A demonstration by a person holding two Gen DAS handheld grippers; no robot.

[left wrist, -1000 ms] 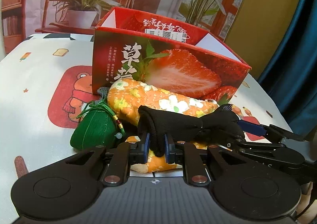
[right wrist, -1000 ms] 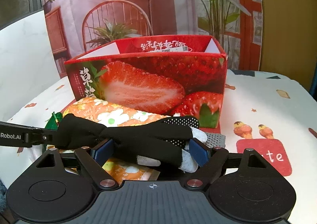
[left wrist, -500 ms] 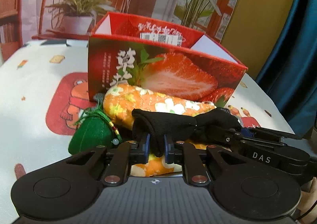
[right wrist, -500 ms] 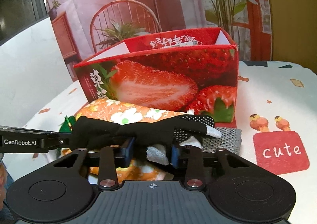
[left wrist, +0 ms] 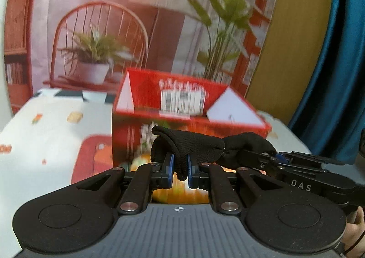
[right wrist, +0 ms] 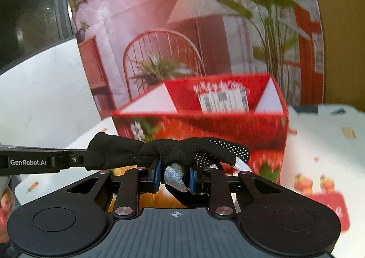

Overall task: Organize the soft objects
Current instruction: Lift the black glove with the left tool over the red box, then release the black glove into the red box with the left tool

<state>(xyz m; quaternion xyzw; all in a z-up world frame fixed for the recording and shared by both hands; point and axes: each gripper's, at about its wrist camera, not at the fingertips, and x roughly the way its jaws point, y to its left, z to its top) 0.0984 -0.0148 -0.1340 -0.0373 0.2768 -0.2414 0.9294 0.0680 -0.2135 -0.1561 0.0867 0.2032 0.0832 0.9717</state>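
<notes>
A black knit glove [left wrist: 196, 146] with white grip dots and grey fingertips [right wrist: 175, 174] hangs stretched between both grippers, lifted off the table. My left gripper [left wrist: 179, 170] is shut on its cuff end. My right gripper [right wrist: 174, 177] is shut on its finger end. The open red strawberry box [left wrist: 182, 121] stands just beyond the glove, its top rim about level with the glove; it also shows in the right wrist view [right wrist: 205, 125]. An orange floral pouch [left wrist: 180, 194] shows below the left fingers, mostly hidden.
The white cartoon-print tablecloth [left wrist: 52, 135] spreads left of the box and also to the right [right wrist: 324, 144]. A printed room backdrop [left wrist: 114, 18] stands behind the table. A blue curtain [left wrist: 337, 75] hangs at the right.
The right gripper has closed on the glove's finger end. Both grippers have risen with the glove, off the floral pouch, up to the box rim. The green pouch has dropped out of view.
</notes>
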